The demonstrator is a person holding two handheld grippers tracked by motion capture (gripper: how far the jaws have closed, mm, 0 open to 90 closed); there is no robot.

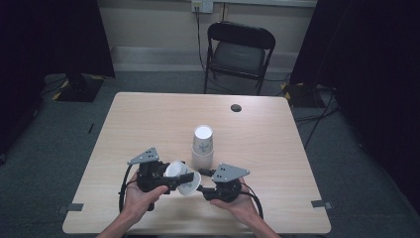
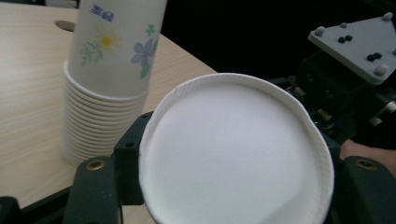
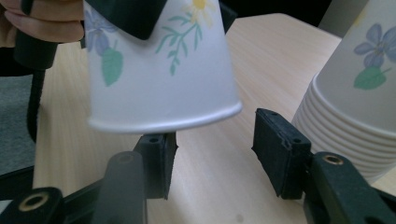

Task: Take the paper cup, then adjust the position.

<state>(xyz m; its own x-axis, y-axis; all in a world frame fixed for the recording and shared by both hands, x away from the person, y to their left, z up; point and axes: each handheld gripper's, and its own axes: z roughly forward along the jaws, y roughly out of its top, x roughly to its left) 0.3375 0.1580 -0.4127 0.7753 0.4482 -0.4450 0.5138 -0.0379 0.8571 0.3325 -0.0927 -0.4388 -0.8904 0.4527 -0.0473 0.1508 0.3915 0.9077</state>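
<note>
- Paper cup (image 1: 182, 177), white with printed flowers, is held off the worktop (image 1: 148, 124) near its front edge, between the two grippers; its open mouth faces the left gripper view, where the white inside (image 2: 233, 154) shows with the rolled rim around it
- left gripper (image 1: 174, 178), in the person's left hand (image 1: 141, 196), has its fingers (image 2: 128, 163) clenched on the single cup; one black pad presses the flowered wall near the top of the right gripper view (image 3: 135, 18)
- right gripper (image 1: 207, 182), in the person's right hand (image 1: 237, 203), sits just beside the cup's rim; its fingers (image 3: 280, 154) stand released and apart, with bare worktop between them; the cup's rim (image 3: 163, 121) hangs just above the one finger at the left of that view; whether it touches I cannot tell
- stack of cups (image 1: 202, 147) stands upside down near the middle of the worktop, just beyond the grippers; many nested rims show at its foot (image 2: 93, 126); the same flower print is on its top cup; it also shows at the right edge of the right gripper view (image 3: 355, 93)
- grey three-cornered plates top both grippers; cables trail back toward the person
- round dark hole (image 1: 236, 107) lies in the worktop near its far edge
- black folding chair (image 1: 237, 52) stands on the floor beyond the worktop, by the wall
</note>
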